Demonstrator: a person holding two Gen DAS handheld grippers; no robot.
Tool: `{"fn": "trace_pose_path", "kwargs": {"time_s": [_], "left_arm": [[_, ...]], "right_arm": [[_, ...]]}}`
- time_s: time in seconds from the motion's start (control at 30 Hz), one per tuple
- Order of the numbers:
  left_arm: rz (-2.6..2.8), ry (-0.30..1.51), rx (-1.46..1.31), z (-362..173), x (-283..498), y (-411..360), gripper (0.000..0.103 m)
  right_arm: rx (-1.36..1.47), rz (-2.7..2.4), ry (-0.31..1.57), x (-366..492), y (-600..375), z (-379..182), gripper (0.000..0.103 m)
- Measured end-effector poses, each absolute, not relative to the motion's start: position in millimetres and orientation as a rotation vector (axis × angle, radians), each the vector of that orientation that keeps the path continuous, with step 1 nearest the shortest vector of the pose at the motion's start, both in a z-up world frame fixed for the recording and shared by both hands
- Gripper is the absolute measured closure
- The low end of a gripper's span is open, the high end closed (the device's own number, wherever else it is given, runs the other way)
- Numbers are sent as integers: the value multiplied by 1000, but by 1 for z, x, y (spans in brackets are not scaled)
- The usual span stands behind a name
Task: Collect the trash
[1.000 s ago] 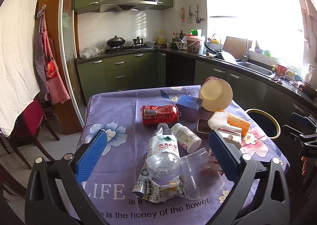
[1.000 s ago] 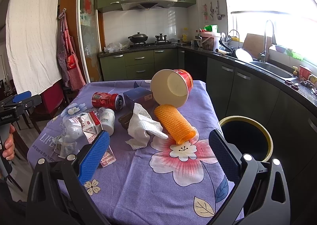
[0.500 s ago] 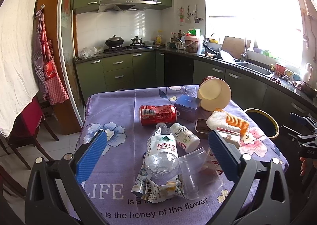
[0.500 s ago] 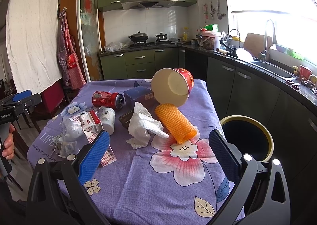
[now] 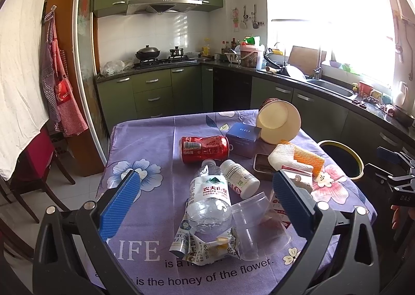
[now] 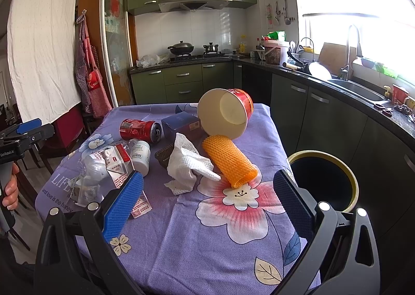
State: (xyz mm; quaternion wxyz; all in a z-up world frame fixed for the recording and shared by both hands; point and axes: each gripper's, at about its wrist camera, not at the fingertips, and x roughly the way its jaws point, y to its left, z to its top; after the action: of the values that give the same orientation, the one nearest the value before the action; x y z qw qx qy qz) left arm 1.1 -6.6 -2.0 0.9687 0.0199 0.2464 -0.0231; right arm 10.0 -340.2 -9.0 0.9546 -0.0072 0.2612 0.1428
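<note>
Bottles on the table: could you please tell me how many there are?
2: a clear water bottle lying near the front edge, and a small white pill bottle lying beside it. Others could be hidden under the litter.

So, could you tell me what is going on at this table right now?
A person holds a two-finger gripper in each hand over a table strewn with trash. The left gripper is open, facing the water bottle and clear plastic cup. The right gripper is open too, near the orange foam net and white paper towel. Neither holds anything. The trash bin stands beside the table.
</note>
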Motion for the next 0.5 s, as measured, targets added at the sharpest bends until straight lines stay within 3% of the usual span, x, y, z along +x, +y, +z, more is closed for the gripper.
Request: {"fn": "trace_pose_path", "kwargs": {"time_s": [0.5], "left_arm": [[-54,499,45,0,1,-9,6]], "right_arm": [[-14,291,531,9,-340,-10,4]]}}
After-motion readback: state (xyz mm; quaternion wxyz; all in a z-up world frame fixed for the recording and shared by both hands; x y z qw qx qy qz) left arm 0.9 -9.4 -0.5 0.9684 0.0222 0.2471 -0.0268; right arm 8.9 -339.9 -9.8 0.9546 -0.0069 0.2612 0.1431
